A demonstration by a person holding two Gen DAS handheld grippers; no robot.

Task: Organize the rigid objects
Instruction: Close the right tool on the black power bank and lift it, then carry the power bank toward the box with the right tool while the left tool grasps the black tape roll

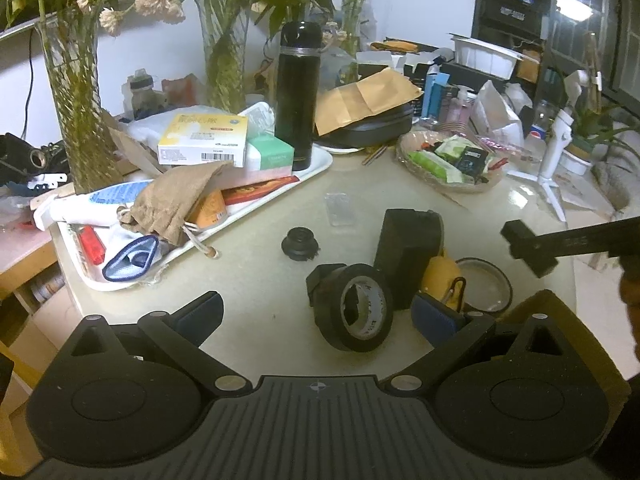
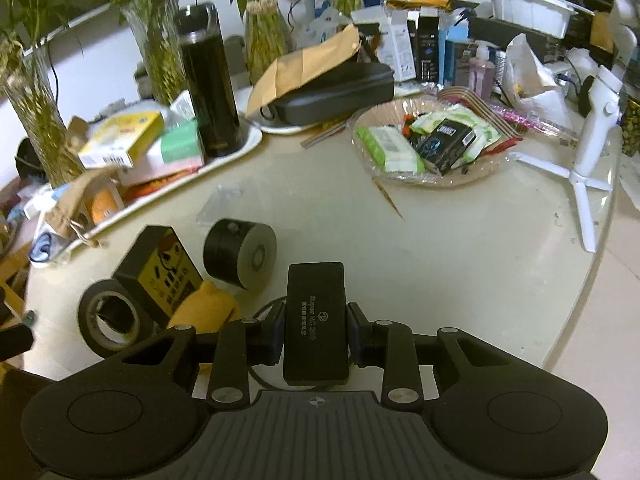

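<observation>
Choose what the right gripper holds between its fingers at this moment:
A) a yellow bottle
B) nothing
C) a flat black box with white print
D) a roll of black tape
C: in the right wrist view the right gripper is shut on the flat black box, both pads pressing its sides, while the roll of black tape lies on the table.

A cluttered cream bench (image 1: 256,320) with a rounded glossy edge fills the near scene, reflecting overhead light. A plain white wall (image 1: 160,52) runs along the far left. At far right stands dark shelving (image 1: 516,4), a bright lamp (image 1: 574,8) glowing beside it. Pale tiled floor (image 2: 600,320) shows past the bench's right edge.
</observation>
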